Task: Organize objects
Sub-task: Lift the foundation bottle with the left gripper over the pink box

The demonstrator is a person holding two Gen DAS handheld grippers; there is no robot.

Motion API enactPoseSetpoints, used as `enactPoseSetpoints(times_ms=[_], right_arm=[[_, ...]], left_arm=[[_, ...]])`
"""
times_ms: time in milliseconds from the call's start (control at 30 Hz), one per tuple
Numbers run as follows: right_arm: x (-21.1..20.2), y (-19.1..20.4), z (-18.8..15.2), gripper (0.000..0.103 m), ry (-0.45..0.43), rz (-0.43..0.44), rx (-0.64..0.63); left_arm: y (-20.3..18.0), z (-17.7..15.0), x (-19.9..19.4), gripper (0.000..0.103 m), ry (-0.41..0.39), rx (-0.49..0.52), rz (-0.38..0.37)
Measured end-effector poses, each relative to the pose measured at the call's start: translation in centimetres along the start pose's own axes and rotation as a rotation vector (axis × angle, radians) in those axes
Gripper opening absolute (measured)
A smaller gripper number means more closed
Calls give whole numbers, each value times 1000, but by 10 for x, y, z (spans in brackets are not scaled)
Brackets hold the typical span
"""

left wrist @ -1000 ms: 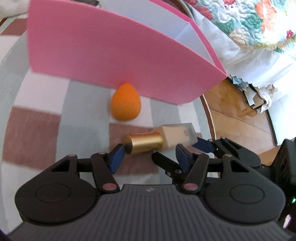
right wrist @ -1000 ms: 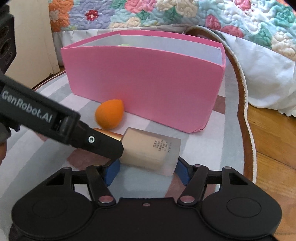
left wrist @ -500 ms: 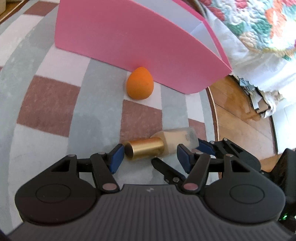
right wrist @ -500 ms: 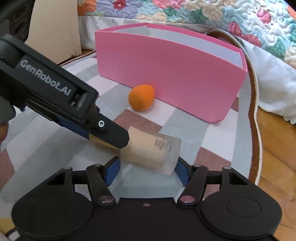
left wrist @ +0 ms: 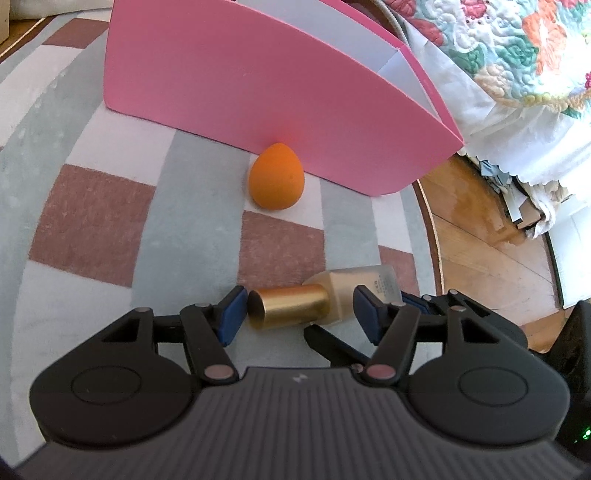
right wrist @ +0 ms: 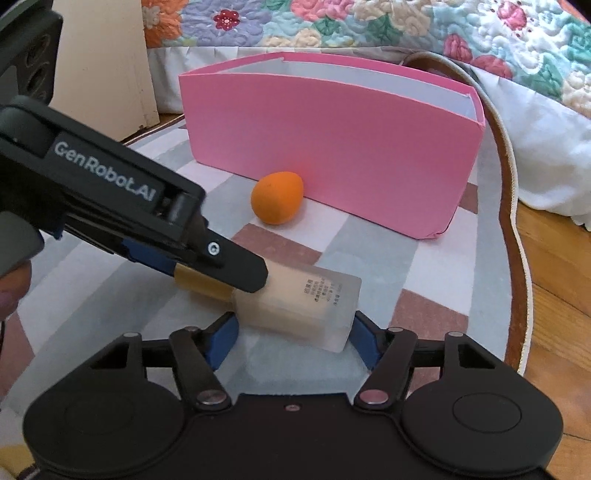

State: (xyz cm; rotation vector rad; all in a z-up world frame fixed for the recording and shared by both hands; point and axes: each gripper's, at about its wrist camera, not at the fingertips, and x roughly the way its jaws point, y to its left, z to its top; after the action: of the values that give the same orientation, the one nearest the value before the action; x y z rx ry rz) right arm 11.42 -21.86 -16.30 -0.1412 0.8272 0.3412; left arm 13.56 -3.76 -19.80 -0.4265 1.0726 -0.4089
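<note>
A frosted foundation bottle (right wrist: pixel 306 306) with a gold cap (left wrist: pixel 291 308) lies sideways low over the checked rug (left wrist: pixel 92 221); whether it rests on the rug I cannot tell. My right gripper (right wrist: pixel 293 341) is shut on the bottle's body, a blue pad at each end. My left gripper (left wrist: pixel 297 317) straddles the gold cap, open, with a thin gap showing at its left pad. One of its fingers (right wrist: pixel 229 258) crosses over the cap. An orange egg-shaped sponge (left wrist: pixel 277 177) sits on the rug against the front wall of the pink box (left wrist: pixel 258 81), beyond both grippers.
The rug's curved edge meets a wooden floor (left wrist: pixel 480 240) on the right. A flowered quilt (right wrist: pixel 369 26) hangs behind the pink box. A beige panel (right wrist: pixel 103 66) stands at the back left. Part of a hand (right wrist: pixel 11 288) shows at the left edge.
The pink box and the sponge look farther off than a second ago, with more rug in view. The bottle has kept its place between the right gripper's pads.
</note>
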Motion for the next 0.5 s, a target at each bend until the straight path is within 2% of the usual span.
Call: enactPoseSetpoints(times_ms=[300, 500], right_arm=[[-24, 14, 1, 70, 10, -30, -36], [-44, 16, 1, 70, 21, -5, 13]], left_arm=[[-12, -9, -27, 56, 12, 26, 4], [-18, -19, -51, 56, 6, 40, -9]])
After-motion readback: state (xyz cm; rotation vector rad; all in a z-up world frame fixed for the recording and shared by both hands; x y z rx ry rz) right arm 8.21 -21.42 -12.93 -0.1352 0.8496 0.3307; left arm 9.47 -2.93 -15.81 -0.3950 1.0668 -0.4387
